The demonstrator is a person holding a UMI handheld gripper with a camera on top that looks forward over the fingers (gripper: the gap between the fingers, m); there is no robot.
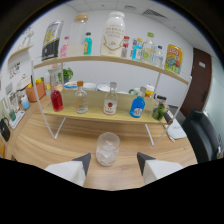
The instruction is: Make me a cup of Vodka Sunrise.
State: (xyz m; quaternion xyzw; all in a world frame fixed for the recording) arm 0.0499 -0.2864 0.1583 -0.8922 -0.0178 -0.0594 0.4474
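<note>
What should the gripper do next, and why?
Probably lift away from the glass and reach toward the clear bottle with the red label on the lower shelf. The glass stands on the table just ahead of the open fingers and seems to hold only ice, so a drink ingredient likely comes next.

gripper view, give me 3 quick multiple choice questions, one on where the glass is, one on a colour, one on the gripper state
1. Where is the clear glass?
A. on the top shelf
B. on the wooden table, just ahead of the fingers
C. clamped in the gripper

2. What colour is the liquid in the bottle at the lower shelf's left end?
A. red
B. green
C. black

3. How does the gripper stand?
A. shut on the glass
B. shut on nothing
C. open

Answers:
1. B, it stands on the table in front of the rack.
2. A, the liquid is plainly red.
3. C, a wide gap separates the fingertips.
</note>
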